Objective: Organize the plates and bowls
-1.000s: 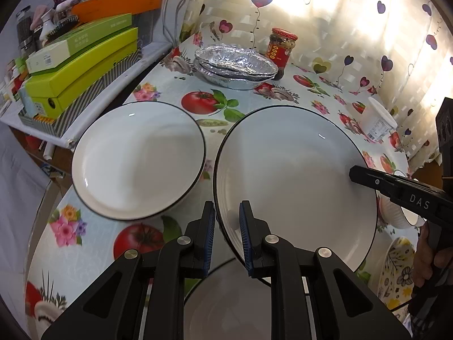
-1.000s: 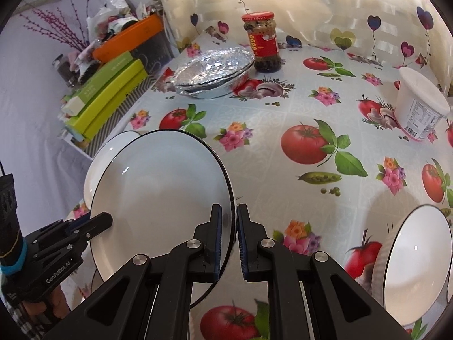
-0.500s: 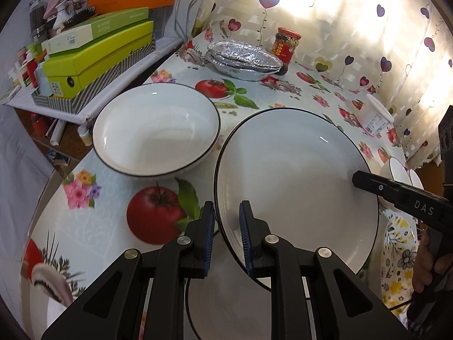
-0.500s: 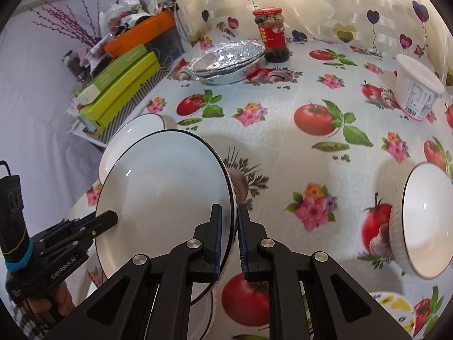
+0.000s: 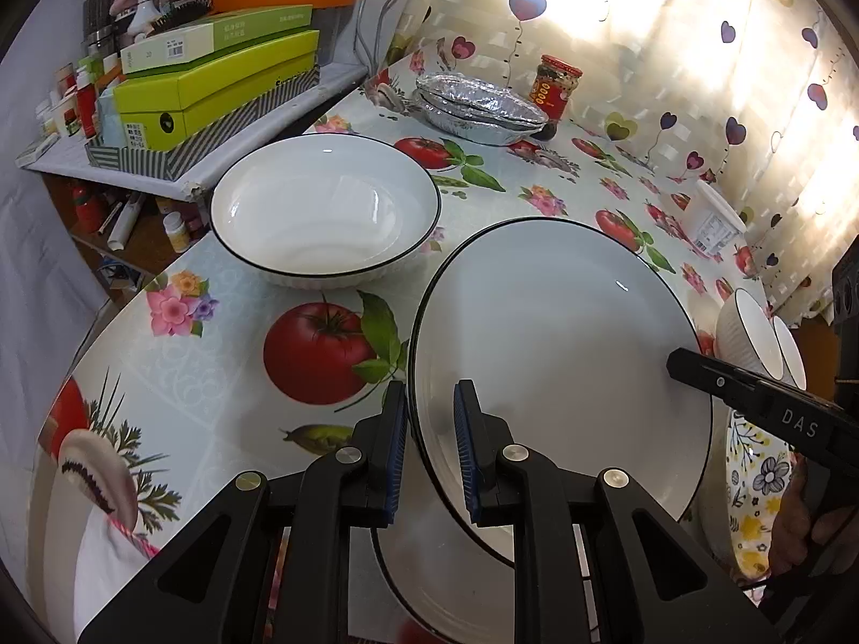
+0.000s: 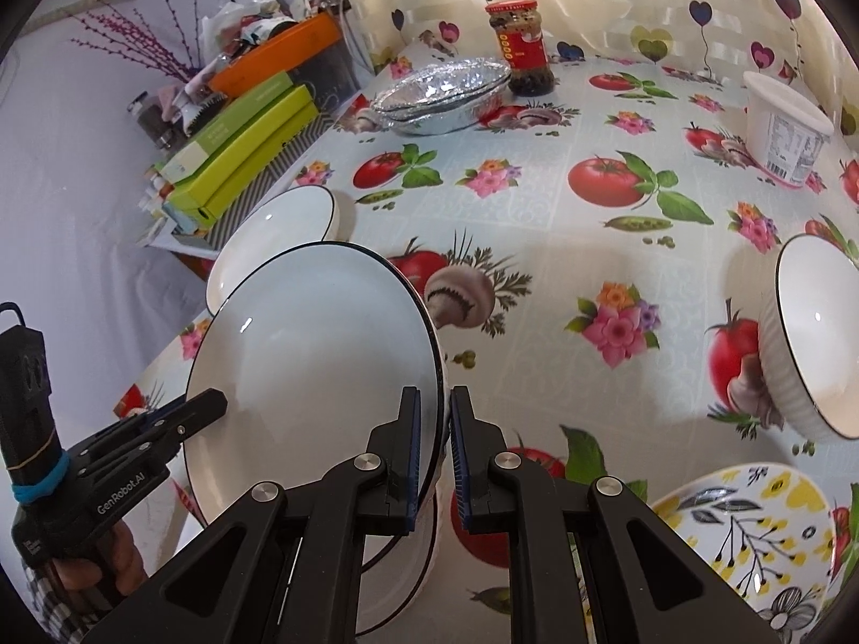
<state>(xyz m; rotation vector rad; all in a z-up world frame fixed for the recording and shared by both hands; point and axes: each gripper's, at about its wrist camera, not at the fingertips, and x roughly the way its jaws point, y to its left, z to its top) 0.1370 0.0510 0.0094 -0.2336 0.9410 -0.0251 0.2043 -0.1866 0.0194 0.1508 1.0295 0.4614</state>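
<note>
The left tool (image 5: 427,445) is clamped on the near left rim of a large white round plate with a thin black rim (image 5: 558,354), one blue-padded finger on each face. The right tool (image 6: 434,459) is clamped on the opposite edge of the same plate (image 6: 317,359), so both tools carry it together. The plate hangs tilted above the desk (image 6: 537,247), which is covered by a pale oilcloth printed with tomatoes, flowers and mushrooms. Directly under it lies another white black-rimmed plate (image 5: 445,563), flat on the desk at the near edge.

Beyond the held plate, toward the desk's left edge, stands a wide white bowl with a black rim and ribbed outside (image 5: 322,214), upright and apart from the plate. On the right side of the desk a smaller white ribbed bowl with a black rim (image 6: 810,354) rests on its side, and just near it lies a white dish patterned with yellow and black flowers (image 6: 751,526).

At the far end sit a stack of crumpled silver foil trays (image 6: 445,88), a glass jar with a red lid and label (image 6: 523,48) just beside them, and a white plastic tub with a lid (image 6: 784,126) off to the right. Left of the desk, a side shelf holds stacked lime-green boxes (image 5: 215,86).
</note>
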